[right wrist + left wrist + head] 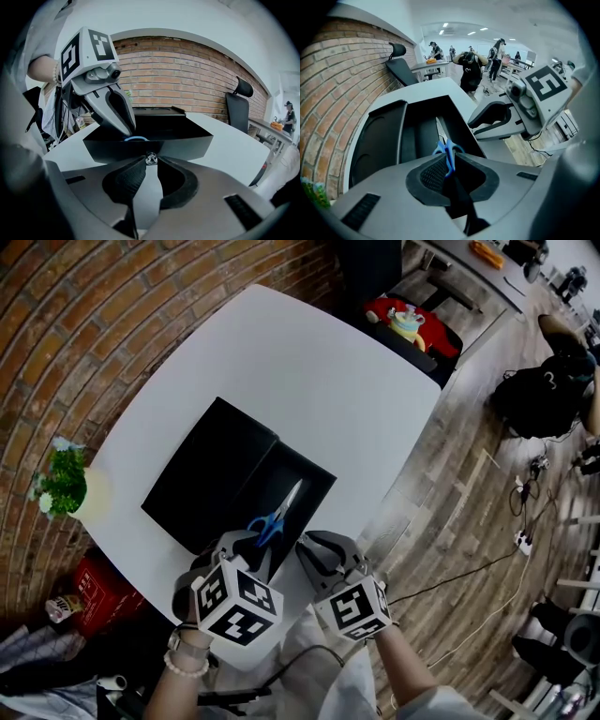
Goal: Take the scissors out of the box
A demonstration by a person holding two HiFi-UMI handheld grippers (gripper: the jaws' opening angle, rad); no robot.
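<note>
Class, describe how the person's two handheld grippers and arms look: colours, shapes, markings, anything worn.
Both the left gripper and right gripper have grey curved jaws lined with black ribbed pads. Each carries a white cube printed with black square markers. The person wears a pale bead bracelet on the left wrist and a white top.
</note>
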